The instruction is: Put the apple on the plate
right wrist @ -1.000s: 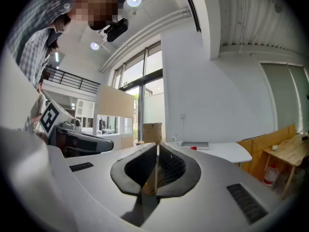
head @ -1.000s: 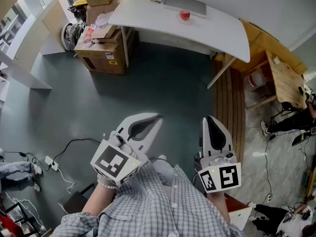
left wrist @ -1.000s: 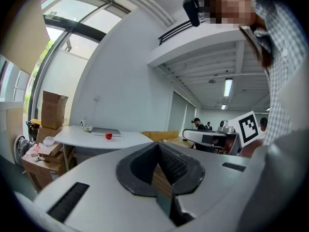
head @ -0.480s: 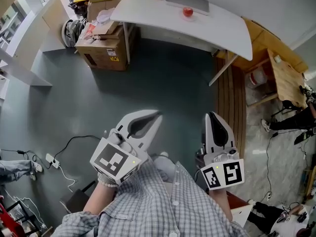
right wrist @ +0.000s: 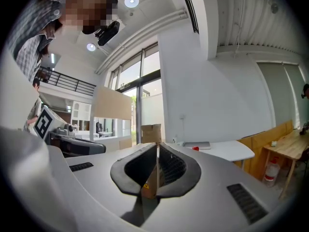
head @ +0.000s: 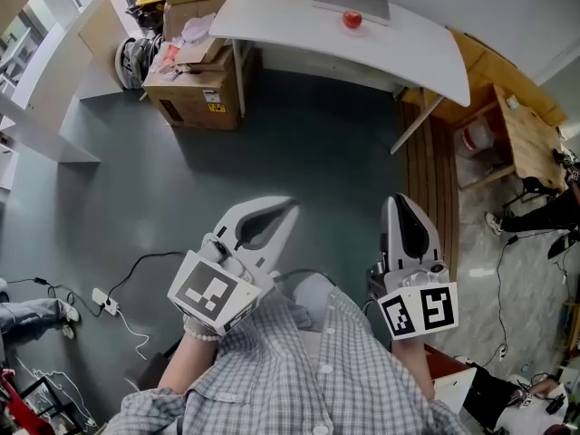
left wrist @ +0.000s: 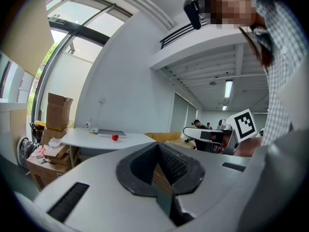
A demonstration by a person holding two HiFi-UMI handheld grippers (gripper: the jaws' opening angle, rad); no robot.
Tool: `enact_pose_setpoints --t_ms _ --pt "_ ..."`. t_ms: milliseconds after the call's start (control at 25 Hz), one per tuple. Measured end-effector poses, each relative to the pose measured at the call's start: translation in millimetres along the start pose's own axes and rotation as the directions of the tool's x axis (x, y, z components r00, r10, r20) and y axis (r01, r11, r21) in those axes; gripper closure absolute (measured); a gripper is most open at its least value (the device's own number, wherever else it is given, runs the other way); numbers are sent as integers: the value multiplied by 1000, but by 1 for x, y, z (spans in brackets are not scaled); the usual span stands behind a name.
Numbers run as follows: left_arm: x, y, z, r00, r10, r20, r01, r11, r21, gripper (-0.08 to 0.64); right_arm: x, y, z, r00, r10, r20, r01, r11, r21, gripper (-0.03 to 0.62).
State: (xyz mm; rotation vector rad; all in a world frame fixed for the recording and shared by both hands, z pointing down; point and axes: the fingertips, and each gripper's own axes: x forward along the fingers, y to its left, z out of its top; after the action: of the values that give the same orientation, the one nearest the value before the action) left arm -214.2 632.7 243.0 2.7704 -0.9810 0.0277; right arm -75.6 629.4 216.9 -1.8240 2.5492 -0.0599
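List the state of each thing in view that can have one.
left tongs, shut, holding nothing
right tongs, shut, holding nothing
apple, resting on the white table, far from both tongs
cardboard box, on the floor by the table, top flaps open

So the left gripper [head: 283,212] is out in front of the chest, angled a bit inward, jaws closed on nothing. The right gripper [head: 400,204] points straight ahead beside it, jaws pressed together too, empty.
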Motion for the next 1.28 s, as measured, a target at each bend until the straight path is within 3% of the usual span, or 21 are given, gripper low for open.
enact_pose_setpoints --t_ms 240,600,1280 --pt "-5 9 1 1000 -3 13 3 1000 0 552 3 7 1 1000 -11 -7 11 1000 -15 561" --pt "8 39 0 999 52 4 -52 999 1 552 41 -8 -10 1000 23 -13 -23 1000 -12 561" --pt "140 79 28 989 145 2 -145 989 8 552 144 -112 -8 989 146 -35 -147 988 -46 561"
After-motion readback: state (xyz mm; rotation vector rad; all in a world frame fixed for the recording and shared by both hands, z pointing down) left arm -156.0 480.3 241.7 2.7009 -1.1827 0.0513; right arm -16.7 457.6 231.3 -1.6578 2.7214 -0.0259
